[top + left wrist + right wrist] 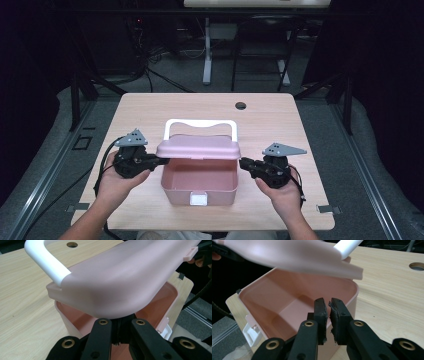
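On the desk [150,107], seen from above, the pink box [200,186] sits open, its lid [198,148] held over it by the left claw [161,161]; the right claw [245,164] hovers beside. In the left gripper view, the jaws clench the lid's edge. In the right gripper view, the jaws stand nearly closed, empty. Best lower the lid level, corners matched to the rim.
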A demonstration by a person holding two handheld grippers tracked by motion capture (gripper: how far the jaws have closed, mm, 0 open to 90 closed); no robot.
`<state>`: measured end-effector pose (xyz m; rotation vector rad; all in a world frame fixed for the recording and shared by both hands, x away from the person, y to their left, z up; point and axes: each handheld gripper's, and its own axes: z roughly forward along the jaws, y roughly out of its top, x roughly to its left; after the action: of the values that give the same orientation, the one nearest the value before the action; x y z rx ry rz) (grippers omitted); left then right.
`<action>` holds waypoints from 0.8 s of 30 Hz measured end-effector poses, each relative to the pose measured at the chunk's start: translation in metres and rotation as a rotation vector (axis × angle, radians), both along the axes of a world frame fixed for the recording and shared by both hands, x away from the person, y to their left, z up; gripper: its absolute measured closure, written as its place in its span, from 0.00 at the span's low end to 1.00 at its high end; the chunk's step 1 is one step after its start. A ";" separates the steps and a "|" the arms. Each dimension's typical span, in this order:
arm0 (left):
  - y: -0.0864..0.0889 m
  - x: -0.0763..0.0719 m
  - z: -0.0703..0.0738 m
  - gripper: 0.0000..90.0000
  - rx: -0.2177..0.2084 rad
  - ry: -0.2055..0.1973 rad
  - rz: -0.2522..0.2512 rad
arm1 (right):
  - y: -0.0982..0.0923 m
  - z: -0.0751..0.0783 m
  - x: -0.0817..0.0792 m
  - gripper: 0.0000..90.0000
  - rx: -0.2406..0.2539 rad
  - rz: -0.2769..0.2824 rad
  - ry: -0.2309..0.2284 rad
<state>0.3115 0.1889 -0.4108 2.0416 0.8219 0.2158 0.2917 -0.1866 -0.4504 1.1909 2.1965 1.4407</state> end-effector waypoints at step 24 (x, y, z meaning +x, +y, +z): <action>0.000 0.012 0.012 1.00 -0.008 0.004 0.007 | 0.029 -0.023 -0.010 1.00 -0.060 0.110 0.010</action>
<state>0.3231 0.1891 -0.3992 2.0329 0.8319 0.2124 0.2815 -0.1573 -0.4736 1.0754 2.3276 1.4013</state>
